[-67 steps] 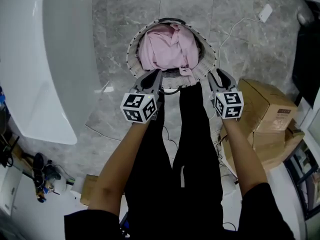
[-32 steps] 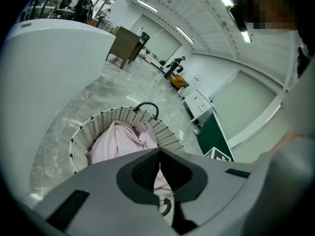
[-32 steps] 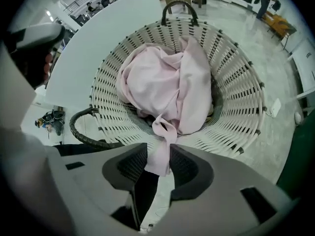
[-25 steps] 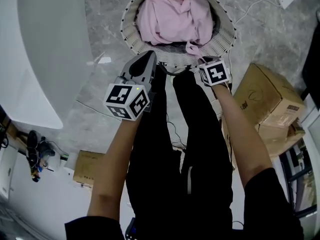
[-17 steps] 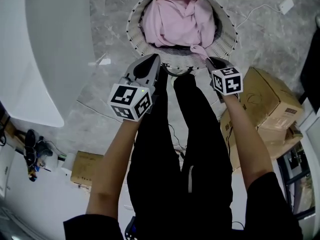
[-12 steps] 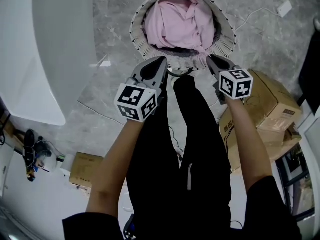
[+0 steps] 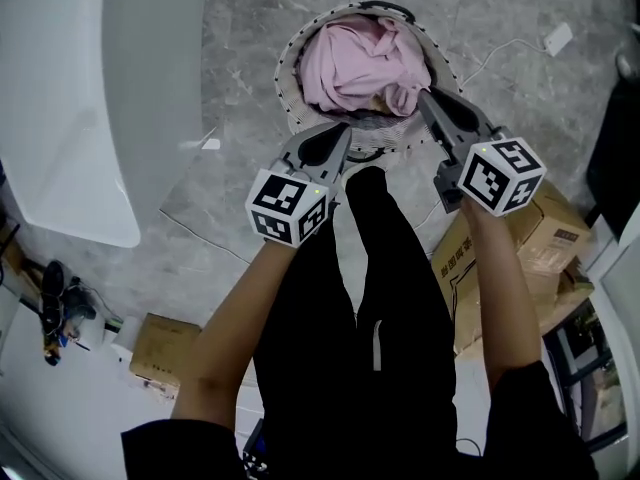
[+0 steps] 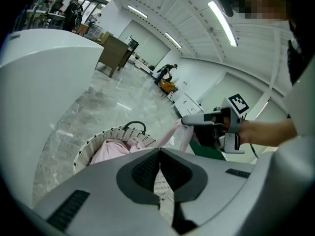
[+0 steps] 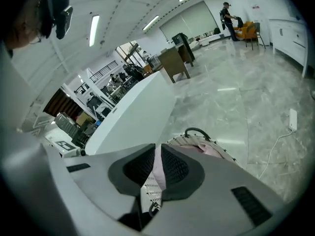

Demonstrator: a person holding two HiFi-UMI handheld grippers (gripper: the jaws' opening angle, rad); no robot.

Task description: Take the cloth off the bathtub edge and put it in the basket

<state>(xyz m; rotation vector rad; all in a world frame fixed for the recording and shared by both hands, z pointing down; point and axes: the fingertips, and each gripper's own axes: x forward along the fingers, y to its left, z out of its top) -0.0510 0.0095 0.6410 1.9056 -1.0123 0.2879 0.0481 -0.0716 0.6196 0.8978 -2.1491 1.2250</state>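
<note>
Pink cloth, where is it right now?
In the head view the pink cloth sits bunched in the white basket at top centre, right of the bathtub, with one strip pinched in the right gripper.

Since a second ago: right gripper (image 7: 428, 96) raised clear of the basket (image 7: 288, 93) rim, jaws pinching a strip of the pink cloth (image 7: 355, 58), strip drawn upward. The left gripper (image 7: 342, 133) is slightly higher.

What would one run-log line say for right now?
pink cloth: mostly in basket | right claw: shut on a strip of it, above the basket | left claw: shut, empty
</note>
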